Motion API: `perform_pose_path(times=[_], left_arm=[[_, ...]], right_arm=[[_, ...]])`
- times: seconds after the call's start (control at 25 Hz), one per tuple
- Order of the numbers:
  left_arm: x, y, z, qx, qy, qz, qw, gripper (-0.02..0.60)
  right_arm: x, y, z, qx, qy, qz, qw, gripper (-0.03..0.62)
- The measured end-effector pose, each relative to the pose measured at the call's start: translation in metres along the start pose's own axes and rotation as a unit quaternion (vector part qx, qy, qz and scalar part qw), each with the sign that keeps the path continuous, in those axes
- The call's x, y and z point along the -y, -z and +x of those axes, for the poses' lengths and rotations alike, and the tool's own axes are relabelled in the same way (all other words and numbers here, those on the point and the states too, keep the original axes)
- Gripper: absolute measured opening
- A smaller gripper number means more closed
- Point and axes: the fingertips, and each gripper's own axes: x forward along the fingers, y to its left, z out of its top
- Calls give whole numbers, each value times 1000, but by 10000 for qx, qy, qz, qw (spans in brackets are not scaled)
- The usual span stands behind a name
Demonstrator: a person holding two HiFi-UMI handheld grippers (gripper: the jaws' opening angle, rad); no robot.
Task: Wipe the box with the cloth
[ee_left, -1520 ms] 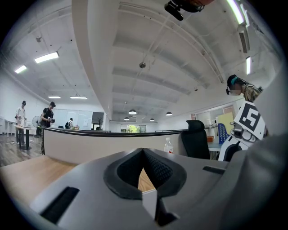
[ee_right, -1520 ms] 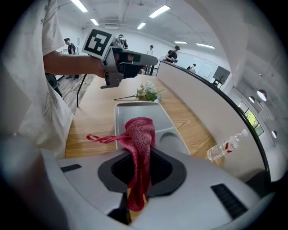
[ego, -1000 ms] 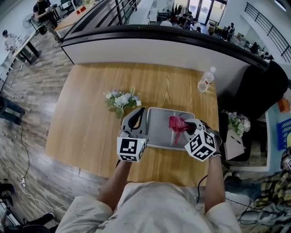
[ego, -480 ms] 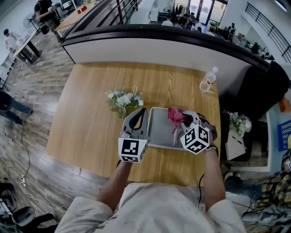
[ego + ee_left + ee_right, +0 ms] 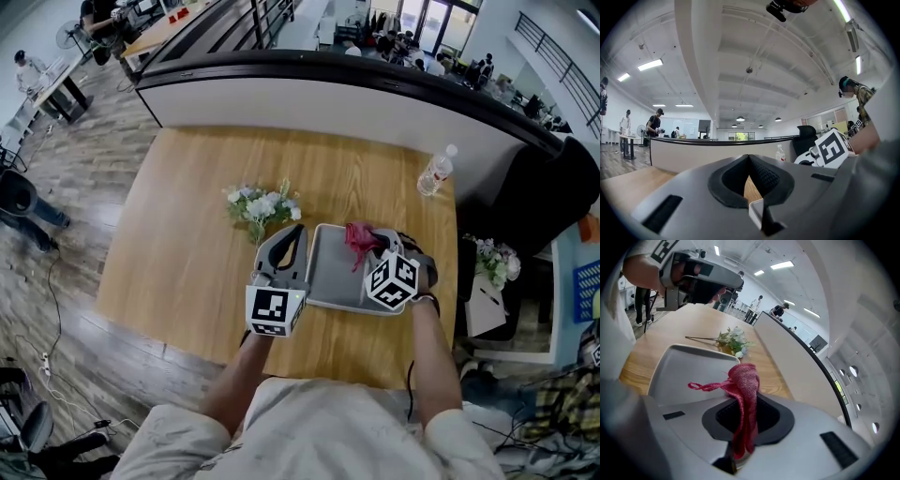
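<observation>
wood table (image 5: 187,234) — bears box (image 5: 330,270) | open hall | right gripper (image 5: 377,249) clamps cloth (image 5: 745,385)

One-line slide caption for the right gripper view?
Right gripper shut on a red cloth over the grey box, flowers beyond on the wooden table.

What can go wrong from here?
The cloth is a thin bunch in the right gripper; its jaws may scrape the box rather than wipe.
The left gripper holds only the box's left rim; wiping pushes might twist it loose.
The flowers lie close to the box's far-left corner; a slide could hit them.
</observation>
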Motion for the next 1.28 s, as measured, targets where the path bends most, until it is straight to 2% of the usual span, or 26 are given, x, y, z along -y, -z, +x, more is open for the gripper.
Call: perform_pose_path(times=[0.28,0.6,1.28], left_arm=[[-2,6,1,-63,-10,-7,10000,14],[-6,13,-3,-89,-69,17,9999,14],[-7,9,-4,0,-99,-29,9999,14]], right_arm=[[-15,15,22,-343,-259,-73,9991,64],[-24,17,30,-326,-642,608,9955,64],[-25,17,29,-427,-676,686,9944,64]])
